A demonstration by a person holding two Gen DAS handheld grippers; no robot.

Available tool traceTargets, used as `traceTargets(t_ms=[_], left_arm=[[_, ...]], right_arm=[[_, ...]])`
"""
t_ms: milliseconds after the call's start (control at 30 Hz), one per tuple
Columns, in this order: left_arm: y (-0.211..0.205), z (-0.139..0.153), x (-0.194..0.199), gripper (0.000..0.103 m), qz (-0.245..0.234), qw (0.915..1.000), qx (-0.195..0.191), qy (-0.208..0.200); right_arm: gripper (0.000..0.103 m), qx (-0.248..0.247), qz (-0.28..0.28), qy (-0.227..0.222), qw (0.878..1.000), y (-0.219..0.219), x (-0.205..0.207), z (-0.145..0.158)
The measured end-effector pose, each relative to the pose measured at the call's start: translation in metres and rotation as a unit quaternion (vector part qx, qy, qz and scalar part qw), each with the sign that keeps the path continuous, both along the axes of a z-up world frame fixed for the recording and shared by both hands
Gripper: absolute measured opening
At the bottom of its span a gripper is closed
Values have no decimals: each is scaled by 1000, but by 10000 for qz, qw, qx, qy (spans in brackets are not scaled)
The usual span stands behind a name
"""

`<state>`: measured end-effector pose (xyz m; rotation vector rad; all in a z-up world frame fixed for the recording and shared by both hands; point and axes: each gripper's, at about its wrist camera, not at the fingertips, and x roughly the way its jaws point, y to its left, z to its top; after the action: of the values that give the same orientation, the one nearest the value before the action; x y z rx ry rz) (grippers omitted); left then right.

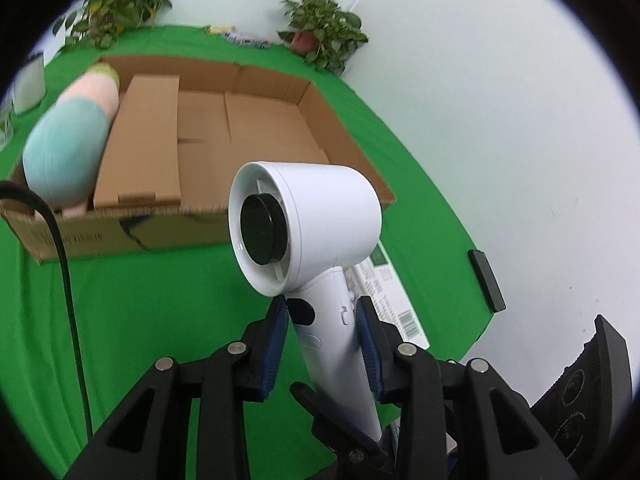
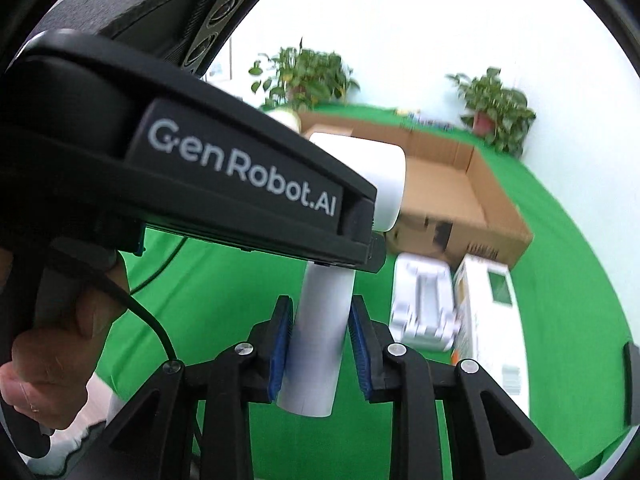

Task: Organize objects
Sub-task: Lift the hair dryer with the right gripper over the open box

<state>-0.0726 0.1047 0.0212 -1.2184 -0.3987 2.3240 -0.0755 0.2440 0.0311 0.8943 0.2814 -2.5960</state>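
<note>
While clamped, dryer handle (image 1: 332, 344) between fingers (image 1: 276, 340)

Each fisheye view looks forward and downward along its own tongs, close over the green surface (image 1: 160, 300). Both share the white hair dryer (image 1: 312, 216) and cardboard box (image 1: 248, 128); the right view seems partly blocked.

White walls (image 1: 500, 100), green cloth (image 1: 160, 320), plants (image 1: 324, 28)

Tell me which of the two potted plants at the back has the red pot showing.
The right-hand plant, by the white wall past the box's far right corner; its red pot is plain. The left plant shows leaves only.
</note>
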Motion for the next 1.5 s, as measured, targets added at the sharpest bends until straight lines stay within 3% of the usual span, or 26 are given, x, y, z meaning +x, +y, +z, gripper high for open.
traceTargets(t_ms=[67, 333, 567, 900, 1167, 1267, 1500], left_arm=[[6, 13, -3, 33, 0, 9999, -35, 169], [4, 44, -27, 33, -81, 9989, -131, 450], [-7, 62, -63, 33, -58, 9985, -159, 524], [-25, 63, -128, 33, 13, 9995, -81, 290], [-30, 32, -163, 33, 86, 9998, -108, -148], [-29, 17, -174, 33, 103, 9992, -186, -331], [-24, -18, -199, 33, 193, 9954, -437, -829]], right_arm=[[26, -31, -19, 156, 9999, -8, 12, 9], [26, -150, -113, 433, 9989, -7, -5, 51], [26, -285, -93, 370, 9989, -12, -47, 72], [27, -176, -18, 77, 9998, -29, -121, 81], [27, -184, 57, -351, 9992, -51, -163, 60], [27, -263, 72, -539, 9982, -48, -203, 43], [27, -488, 138, -1045, 9932, -34, -247, -15]])
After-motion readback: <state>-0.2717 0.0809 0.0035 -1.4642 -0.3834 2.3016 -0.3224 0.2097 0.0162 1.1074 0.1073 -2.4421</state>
